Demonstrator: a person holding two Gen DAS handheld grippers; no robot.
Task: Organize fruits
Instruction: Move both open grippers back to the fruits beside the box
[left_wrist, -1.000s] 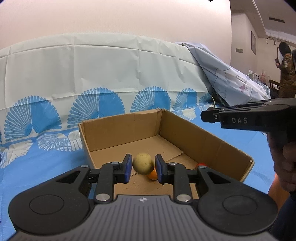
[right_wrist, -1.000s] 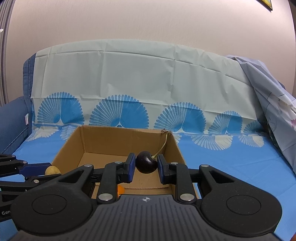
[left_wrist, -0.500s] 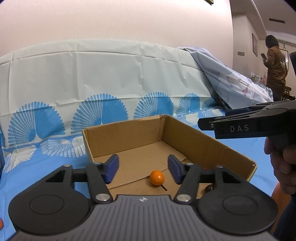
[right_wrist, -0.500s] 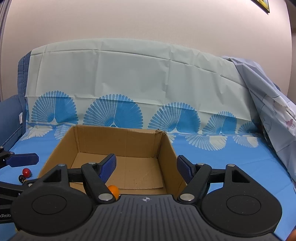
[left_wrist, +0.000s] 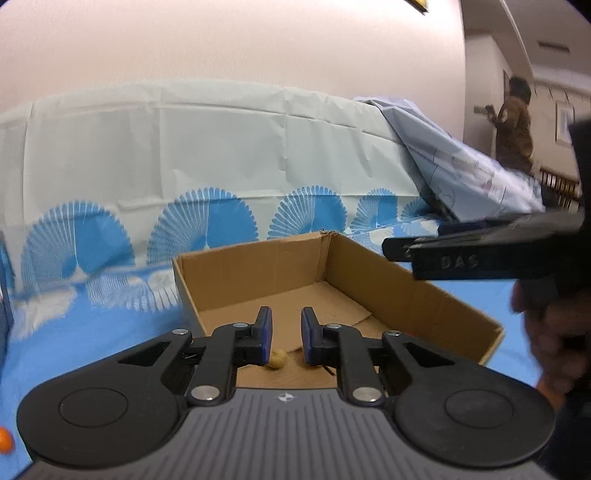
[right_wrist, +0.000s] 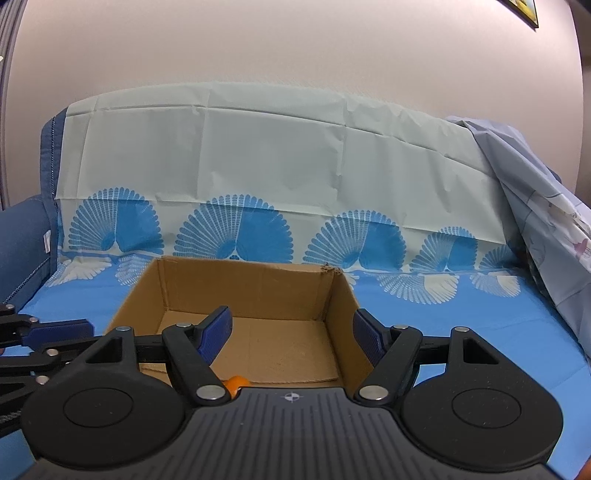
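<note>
An open cardboard box (left_wrist: 406, 295) stands on the blue fan-patterned cloth, also seen from the right wrist (right_wrist: 258, 291). A small yellowish fruit (left_wrist: 277, 359) lies on the box floor, below my left gripper (left_wrist: 287, 332). That gripper's jaws are closing, with a narrow gap and nothing between them. My right gripper (right_wrist: 292, 328) hovers over the box's near edge, wide open and empty. A small orange fruit (right_wrist: 234, 382) peeks out beside its left finger, inside the box. In the left wrist view the right gripper (left_wrist: 410, 238) reaches in over the right wall. Another orange fruit (left_wrist: 4, 439) lies on the cloth, far left.
The patterned cloth (right_wrist: 258, 166) runs up over a sofa back behind the box. A crumpled pale sheet (left_wrist: 461, 166) is heaped at the right. A blue armrest (right_wrist: 22, 240) borders the left. A hand (left_wrist: 554, 332) holds the right gripper. A person (left_wrist: 513, 122) stands in the far room.
The left gripper let go of the yellowish fruit, opened wide, then narrowed again. The right gripper released a dark cherry and opened wide. The yellowish fruit now lies in the box.
</note>
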